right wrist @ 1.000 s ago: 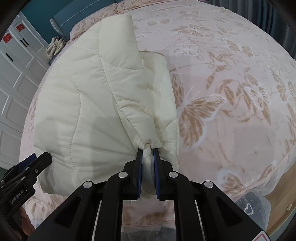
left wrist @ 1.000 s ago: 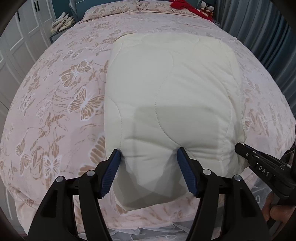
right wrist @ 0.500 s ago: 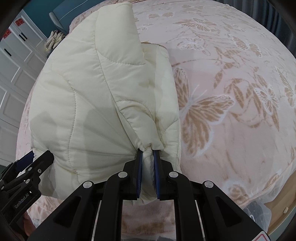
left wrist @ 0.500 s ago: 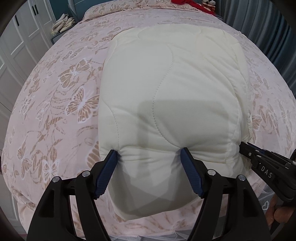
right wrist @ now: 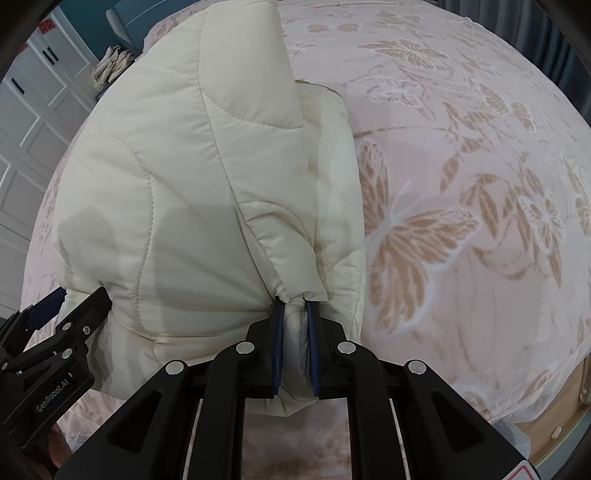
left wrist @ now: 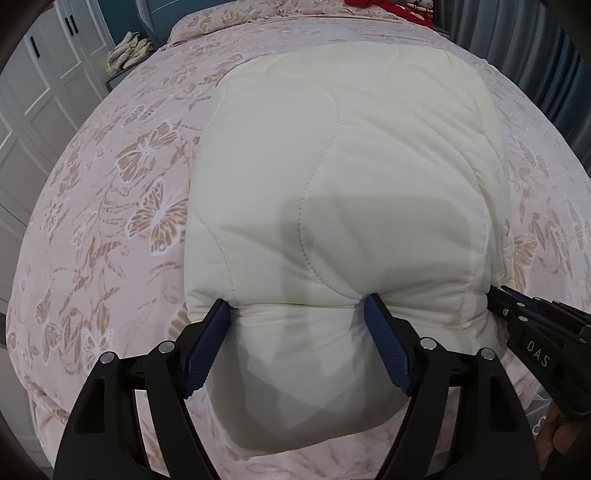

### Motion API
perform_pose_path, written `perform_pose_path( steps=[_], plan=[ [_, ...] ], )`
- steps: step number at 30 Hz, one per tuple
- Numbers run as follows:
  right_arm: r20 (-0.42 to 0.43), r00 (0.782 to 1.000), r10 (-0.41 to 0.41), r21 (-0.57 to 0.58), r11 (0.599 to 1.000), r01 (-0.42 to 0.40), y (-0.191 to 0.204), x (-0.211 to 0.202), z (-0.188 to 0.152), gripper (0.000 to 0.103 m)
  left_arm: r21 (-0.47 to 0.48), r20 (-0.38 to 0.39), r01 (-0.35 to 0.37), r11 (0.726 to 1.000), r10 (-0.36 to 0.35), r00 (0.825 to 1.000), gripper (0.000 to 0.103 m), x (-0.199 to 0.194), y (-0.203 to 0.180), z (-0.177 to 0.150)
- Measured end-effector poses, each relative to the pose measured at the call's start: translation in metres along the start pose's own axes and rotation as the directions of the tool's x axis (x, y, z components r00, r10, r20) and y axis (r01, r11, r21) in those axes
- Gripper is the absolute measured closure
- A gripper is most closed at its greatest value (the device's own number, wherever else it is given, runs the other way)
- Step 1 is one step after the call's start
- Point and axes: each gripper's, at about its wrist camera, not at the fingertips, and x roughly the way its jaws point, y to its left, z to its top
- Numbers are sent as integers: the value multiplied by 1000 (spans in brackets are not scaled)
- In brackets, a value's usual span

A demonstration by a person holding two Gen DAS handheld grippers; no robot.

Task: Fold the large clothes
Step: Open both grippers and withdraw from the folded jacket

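A cream quilted jacket (left wrist: 332, 166) lies folded on the pink butterfly bedspread (left wrist: 110, 221). My left gripper (left wrist: 295, 310) straddles its near fold. The jaws are opening, and the puffy fabric still bulges between the blue pads (left wrist: 207, 343) and puckers at their tips. In the right wrist view the jacket (right wrist: 166, 166) rises in a ridge, and my right gripper (right wrist: 295, 314) is shut on a pinched bunch of its near right edge. Each gripper shows in the other's view: the right gripper (left wrist: 517, 321) at the jacket's right corner, the left gripper (right wrist: 74, 306) at its left corner.
White wardrobe doors (left wrist: 37, 92) stand left of the bed, with a pale bundle (left wrist: 129, 51) on a stand beside them. Red items (left wrist: 388, 7) lie by the pillows. Grey curtains (left wrist: 554, 74) hang on the right. The wooden bed frame (right wrist: 554, 417) shows at the near corner.
Both grippers have sunk a little toward the bed with the jacket's near edge. The left jaws have spread wider around the fold. The right grip is unchanged.
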Motion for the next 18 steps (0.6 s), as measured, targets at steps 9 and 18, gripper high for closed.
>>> perform_pose_path(
  steps=[9,18],
  plan=[
    [14,992,124,64,990,-125,-16,-18,3,89,-63,-11,86,994,-87,996,22,-9,20,7],
    [140,966,216,177,955,-239,-53,-84,-17,36,-310,-28,295,904,-319,947,12,-22,91,-19]
  ],
)
